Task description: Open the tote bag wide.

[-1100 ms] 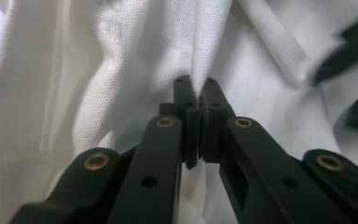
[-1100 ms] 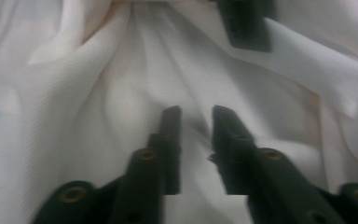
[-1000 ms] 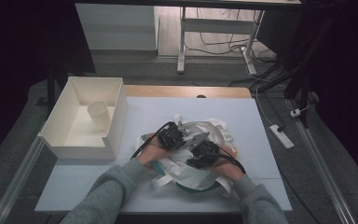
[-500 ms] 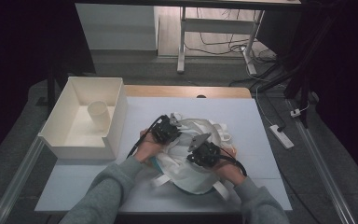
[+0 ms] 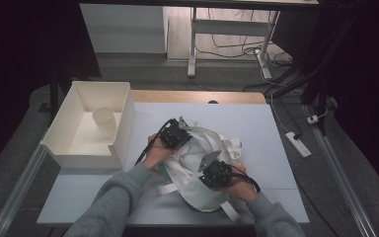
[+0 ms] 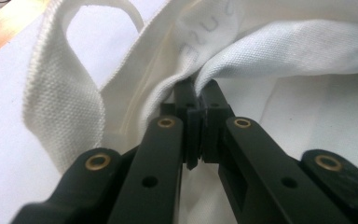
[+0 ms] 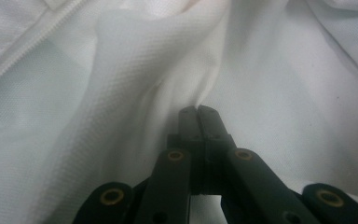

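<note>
My right gripper [image 5: 208,168] pinches a fold of the white cloth bag [image 5: 202,163] near the table's front edge; my left gripper [image 5: 176,131], clenched on the bag's rim, has swung outward toward the white box [image 5: 86,148] since a second ago, so I judge the mouth is being spread. The bag's long axis runs front to back, handles [image 5: 232,145] pointing away-right.

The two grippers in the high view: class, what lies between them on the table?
Bunched white cloth bag fills the stretch between the left gripper and the right gripper. Each is shut on a fold, as the high view shows.
</note>
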The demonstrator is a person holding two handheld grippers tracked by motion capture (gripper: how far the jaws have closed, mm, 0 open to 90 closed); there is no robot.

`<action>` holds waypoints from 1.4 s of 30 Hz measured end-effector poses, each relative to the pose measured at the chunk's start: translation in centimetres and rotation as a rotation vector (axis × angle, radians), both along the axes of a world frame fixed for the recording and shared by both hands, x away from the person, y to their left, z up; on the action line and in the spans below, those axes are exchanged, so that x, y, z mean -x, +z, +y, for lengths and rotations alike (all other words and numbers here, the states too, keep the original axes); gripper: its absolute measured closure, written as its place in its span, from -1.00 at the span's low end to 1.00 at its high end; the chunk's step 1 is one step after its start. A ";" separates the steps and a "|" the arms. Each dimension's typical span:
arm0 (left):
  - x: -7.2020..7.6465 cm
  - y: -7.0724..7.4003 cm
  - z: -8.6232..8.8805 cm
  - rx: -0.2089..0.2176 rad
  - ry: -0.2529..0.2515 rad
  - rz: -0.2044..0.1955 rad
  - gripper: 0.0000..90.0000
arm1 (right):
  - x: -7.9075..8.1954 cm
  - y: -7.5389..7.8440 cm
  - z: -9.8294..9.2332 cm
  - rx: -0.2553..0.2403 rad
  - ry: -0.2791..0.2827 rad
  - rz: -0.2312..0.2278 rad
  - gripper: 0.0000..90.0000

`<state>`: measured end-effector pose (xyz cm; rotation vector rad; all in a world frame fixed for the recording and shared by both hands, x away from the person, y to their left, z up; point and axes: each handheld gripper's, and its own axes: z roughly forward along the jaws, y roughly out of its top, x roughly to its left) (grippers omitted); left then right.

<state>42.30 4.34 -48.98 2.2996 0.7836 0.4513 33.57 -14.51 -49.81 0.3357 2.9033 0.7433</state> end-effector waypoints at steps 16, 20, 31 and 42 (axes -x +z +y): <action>0.3 0.2 0.3 0.044 -0.049 0.034 0.82 | -0.8 0.1 -0.9 -0.087 -0.044 0.019 0.39; 0.9 0.8 0.3 0.066 -0.090 0.035 0.39 | -0.9 1.0 -1.4 -0.202 -0.084 -0.001 0.28; 3.4 3.7 1.3 0.136 -0.098 -0.003 -0.23 | -0.7 3.3 -2.8 -0.361 -0.134 -0.080 0.23; 4.8 5.1 4.2 0.205 -0.065 0.013 -0.26 | -1.0 5.0 -4.5 -0.426 -0.200 -0.126 0.20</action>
